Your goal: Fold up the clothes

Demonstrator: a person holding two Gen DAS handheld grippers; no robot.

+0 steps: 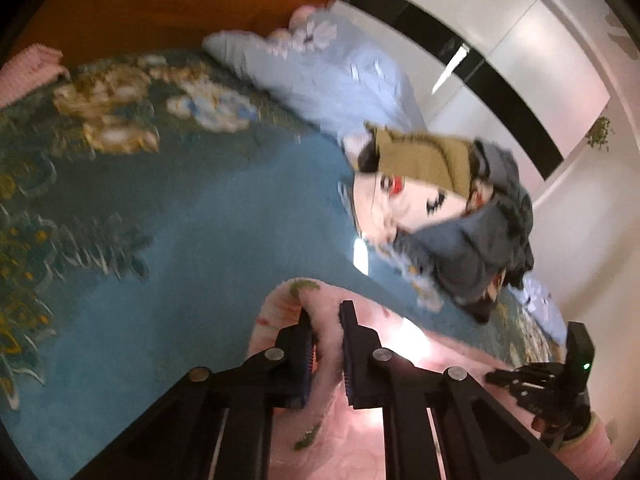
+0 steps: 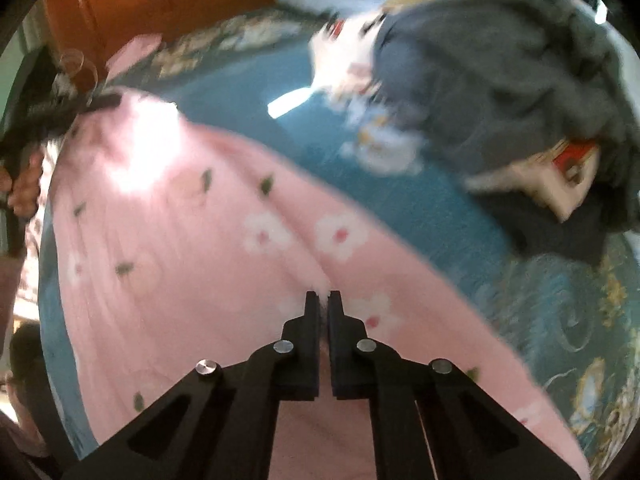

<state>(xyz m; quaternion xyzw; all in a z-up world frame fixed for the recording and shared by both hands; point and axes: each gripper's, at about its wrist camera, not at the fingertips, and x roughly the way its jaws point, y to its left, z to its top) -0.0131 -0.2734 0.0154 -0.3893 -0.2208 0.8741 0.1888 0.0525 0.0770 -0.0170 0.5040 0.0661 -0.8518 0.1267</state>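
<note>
1. Your right gripper (image 2: 323, 300) pointed steeply down, its jaws pinched tight on a fold of the pink fleecy garment with white flowers and small green leaves (image 2: 168, 216).
2. Your left gripper (image 1: 326, 316) tilted less steeply, its jaws drawn narrow on a raised edge of the same pink cloth (image 1: 352, 432), which bunched up between the pads.
3. The garment lay on the teal floral bedspread (image 1: 208, 216), just below both tools. In the right wrist view its long axis ran from upper left, where your left hand (image 2: 22, 184) gripped its handle, down to lower right.
4. In the left wrist view your right gripper (image 1: 532, 384) sat low at the right, over the pink cloth.
5. Beyond the garment, a heap of unfolded clothes (image 1: 472, 216) sat on the bedspread: grey, olive and white pieces, too blurred to tell apart further.
6. Farther still lay a pale blue quilt (image 1: 332, 68), against an orange-brown headboard (image 1: 168, 4).
</note>
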